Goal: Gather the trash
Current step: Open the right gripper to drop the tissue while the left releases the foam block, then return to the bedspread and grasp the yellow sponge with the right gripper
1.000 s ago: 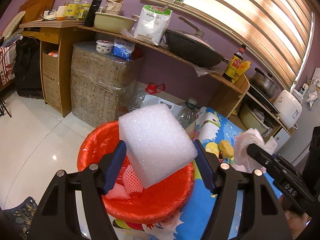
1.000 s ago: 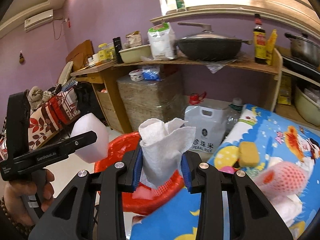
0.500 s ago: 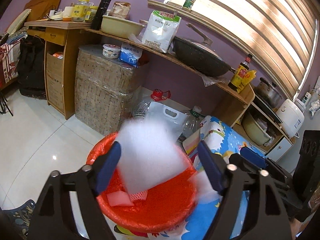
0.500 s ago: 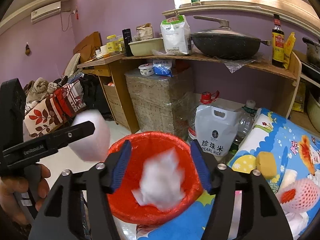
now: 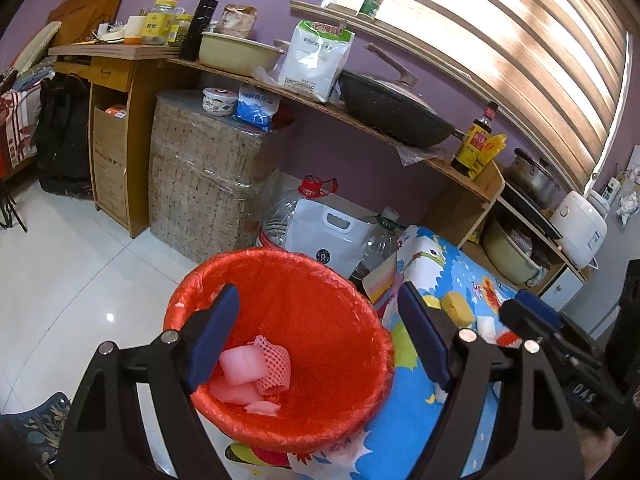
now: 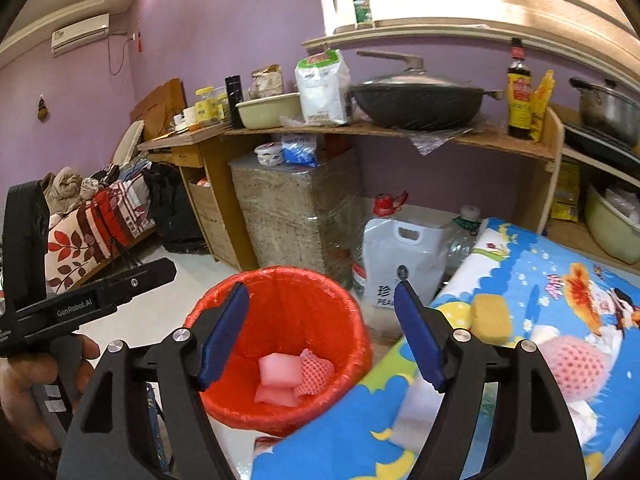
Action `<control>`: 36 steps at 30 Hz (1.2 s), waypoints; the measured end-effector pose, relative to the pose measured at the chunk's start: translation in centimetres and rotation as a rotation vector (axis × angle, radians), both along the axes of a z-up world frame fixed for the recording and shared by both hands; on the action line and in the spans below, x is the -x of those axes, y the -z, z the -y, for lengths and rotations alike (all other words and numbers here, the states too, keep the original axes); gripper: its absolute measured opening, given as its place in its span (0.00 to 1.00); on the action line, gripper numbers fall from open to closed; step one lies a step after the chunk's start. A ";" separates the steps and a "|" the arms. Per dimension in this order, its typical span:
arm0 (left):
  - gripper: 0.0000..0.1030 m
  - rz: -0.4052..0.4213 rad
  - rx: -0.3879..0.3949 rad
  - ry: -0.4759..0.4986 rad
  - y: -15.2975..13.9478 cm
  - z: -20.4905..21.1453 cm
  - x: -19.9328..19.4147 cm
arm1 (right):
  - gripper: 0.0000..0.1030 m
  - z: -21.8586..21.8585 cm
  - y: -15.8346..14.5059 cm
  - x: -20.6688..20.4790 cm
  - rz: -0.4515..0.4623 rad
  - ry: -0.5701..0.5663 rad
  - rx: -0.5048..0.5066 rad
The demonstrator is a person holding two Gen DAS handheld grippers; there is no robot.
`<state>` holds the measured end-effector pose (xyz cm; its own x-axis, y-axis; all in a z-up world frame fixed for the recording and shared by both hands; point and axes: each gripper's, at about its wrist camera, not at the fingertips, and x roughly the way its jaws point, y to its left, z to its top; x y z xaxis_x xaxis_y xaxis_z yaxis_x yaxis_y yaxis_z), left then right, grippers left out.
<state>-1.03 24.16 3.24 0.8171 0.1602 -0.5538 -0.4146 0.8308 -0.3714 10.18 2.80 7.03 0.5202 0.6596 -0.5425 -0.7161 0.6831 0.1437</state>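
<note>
- Bin [image 5: 280, 280] with a red liner stands on the white floor, touching the near corner of the cartoon-print cloth [image 5: 452, 432]; it serves as the landmark below.
- Left gripper [image 5: 320, 336] hovers above the bin, its blue pads spread wide with nothing between them; only the bin's inside shows through the gap.
- Right gripper [image 6: 320, 332] also hangs over the bin, its jaws opening and nothing held between them.
- Trash at the bottom of the bin: white foam pieces [image 6: 278, 368] that look pink from the liner, and a foam net sleeve [image 6: 316, 372] touching them on their right.
- Right of the bin, on the cloth, lie a yellow sponge [image 6: 490, 316] and, further right, a fruit in pink foam netting [image 6: 576, 364].
- Just behind the bin stand a white rice bag [image 6: 404, 256] with a handle and a clear jug with a red cap [image 6: 384, 204].
- Left of the bin, in the right wrist view, a person's hand [image 6: 36, 384] grips the handle of the other gripper.
</note>
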 end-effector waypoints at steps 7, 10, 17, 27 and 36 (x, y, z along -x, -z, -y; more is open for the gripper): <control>0.76 0.035 -0.013 0.050 -0.3 2.3 0.1 | 0.71 3.9 -0.7 0.6 0.026 0.064 -0.002; 0.76 0.049 -0.024 0.080 -0.6 3.6 -0.2 | 0.71 5.9 -0.8 0.7 0.031 0.095 -0.005; 0.76 0.059 -0.024 0.127 -0.6 5.9 -1.3 | 0.72 10.8 -0.4 0.6 0.034 0.188 0.003; 0.76 0.047 -0.026 0.192 -0.2 9.3 -3.0 | 0.72 16.9 1.1 0.0 0.013 0.295 0.013; 0.76 0.043 -0.038 0.244 -0.4 11.9 -4.6 | 0.74 21.2 2.1 0.1 0.002 0.368 0.025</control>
